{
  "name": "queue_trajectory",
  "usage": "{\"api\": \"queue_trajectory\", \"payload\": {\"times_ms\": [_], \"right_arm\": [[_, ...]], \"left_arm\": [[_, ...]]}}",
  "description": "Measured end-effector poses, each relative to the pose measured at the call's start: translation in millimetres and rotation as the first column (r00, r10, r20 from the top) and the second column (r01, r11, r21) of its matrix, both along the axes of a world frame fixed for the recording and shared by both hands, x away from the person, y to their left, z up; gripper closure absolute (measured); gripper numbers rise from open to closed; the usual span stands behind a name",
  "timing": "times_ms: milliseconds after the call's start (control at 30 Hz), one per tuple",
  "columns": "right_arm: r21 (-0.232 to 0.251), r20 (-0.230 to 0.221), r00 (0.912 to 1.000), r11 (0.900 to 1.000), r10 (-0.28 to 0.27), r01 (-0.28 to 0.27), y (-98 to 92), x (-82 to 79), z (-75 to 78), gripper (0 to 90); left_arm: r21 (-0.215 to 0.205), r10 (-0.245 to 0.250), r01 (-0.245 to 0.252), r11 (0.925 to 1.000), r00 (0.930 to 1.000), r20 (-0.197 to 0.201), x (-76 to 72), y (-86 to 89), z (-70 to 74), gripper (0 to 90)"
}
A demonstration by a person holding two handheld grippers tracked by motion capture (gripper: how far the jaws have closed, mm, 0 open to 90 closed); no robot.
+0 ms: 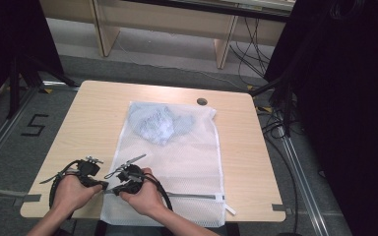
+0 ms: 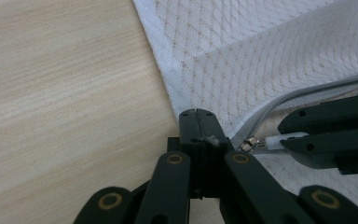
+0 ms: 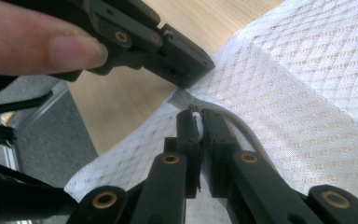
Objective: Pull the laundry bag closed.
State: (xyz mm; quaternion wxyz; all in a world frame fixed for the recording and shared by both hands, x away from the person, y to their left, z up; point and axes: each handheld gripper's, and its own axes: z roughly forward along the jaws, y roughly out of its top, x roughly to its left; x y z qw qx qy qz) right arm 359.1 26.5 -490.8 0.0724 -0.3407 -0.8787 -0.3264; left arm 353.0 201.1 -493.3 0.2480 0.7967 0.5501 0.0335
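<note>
A white mesh laundry bag point(image 1: 182, 152) lies flat on the wooden table point(image 1: 88, 113), with a crumpled pale blue garment point(image 1: 155, 123) inside at its far end. A grey zipper point(image 1: 192, 196) runs along the bag's near edge. My left gripper point(image 1: 103, 186) point(image 2: 196, 116) is shut on the bag's edge at the zipper's left end. Just to its right, my right gripper point(image 1: 115, 190) point(image 3: 196, 114) is shut on the white zipper pull point(image 2: 279, 141), beside the metal slider point(image 2: 249, 144). The two grippers' tips nearly meet.
A round cable hole point(image 1: 202, 102) sits near the table's far edge. Wooden desk legs point(image 1: 224, 46) stand on the floor beyond. Cables point(image 1: 275, 123) and a dark curtain point(image 1: 354, 123) are at the right, and a stand point(image 1: 15, 78) at the left.
</note>
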Motion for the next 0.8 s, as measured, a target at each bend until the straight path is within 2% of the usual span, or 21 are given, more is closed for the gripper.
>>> {"api": "queue_trajectory", "payload": {"times_ms": [33,100,200,267,300,400,433,467,533,633,667,700,800], "right_arm": [[-0.003,0.011,0.9998,1.000,0.016,-0.016,0.4,0.0,0.7,87.2],[-0.017,0.019,0.9994,0.999,0.027,-0.027,0.6,-0.5,3.0,87.2],[-0.019,0.014,0.9995,0.999,0.029,-0.028,-0.9,-0.5,5.6,87.2],[-0.016,0.026,0.9986,0.999,0.045,-0.045,-1.5,0.2,5.5,87.2],[-0.020,0.012,0.9992,0.999,0.037,-0.037,-1.7,-1.1,6.3,87.2],[-0.024,0.024,0.9987,0.999,0.046,-0.045,-2.5,-0.6,7.0,87.2],[-0.024,0.026,0.9988,0.999,0.042,-0.041,-3.3,0.0,8.0,87.2],[-0.024,0.028,0.9986,0.999,0.045,-0.044,-4.0,0.6,8.2,87.2],[-0.027,0.023,0.9991,0.999,0.037,-0.036,-4.7,0.6,9.2,87.2],[-0.030,0.037,0.9984,0.999,0.043,-0.042,-5.0,0.5,9.4,87.2],[-0.031,0.029,0.9989,0.999,0.037,-0.036,-5.0,-0.4,10.0,87.2],[-0.028,0.022,0.9992,0.999,0.033,-0.032,-5.3,-1.1,10.8,87.2],[-0.031,0.018,0.9994,0.999,0.030,-0.029,-5.5,-2.3,10.9,87.3]], "left_arm": [[0.006,-0.013,0.013,0.9999,0.9999,0.006,0.7,0.9,0.0,90.0],[0.001,-0.010,0.010,1.0000,0.9999,0.004,0.6,1.3,-0.1,90.0],[0.002,-0.006,0.006,1.0000,1.0000,0.000,0.5,0.7,0.2,90.0],[0.003,-0.009,0.009,1.0000,1.0000,-0.001,0.7,0.7,0.2,90.0],[0.004,-0.010,0.010,0.9999,1.0000,0.000,0.8,1.1,0.2,90.0],[0.003,-0.010,0.010,0.9999,0.9999,0.003,0.7,1.1,0.0,90.0],[-0.008,0.020,-0.020,0.9998,0.9997,-0.010,-1.1,-1.7,0.2,90.0],[-0.007,0.020,-0.020,0.9998,0.9997,-0.012,-0.9,-1.5,0.4,90.0],[0.004,-0.012,0.012,0.9999,0.9999,0.004,0.7,1.3,0.1,90.0],[0.003,-0.012,0.012,0.9999,0.9999,0.005,0.6,1.1,0.0,90.0],[0.003,-0.012,0.012,0.9999,0.9999,0.005,0.6,1.1,0.0,90.0],[-0.009,0.020,-0.020,0.9998,0.9998,-0.007,-1.2,-1.4,-0.1,90.0],[-0.010,0.019,-0.019,0.9998,0.9998,-0.005,-1.3,-1.3,-0.1,90.0]]}}
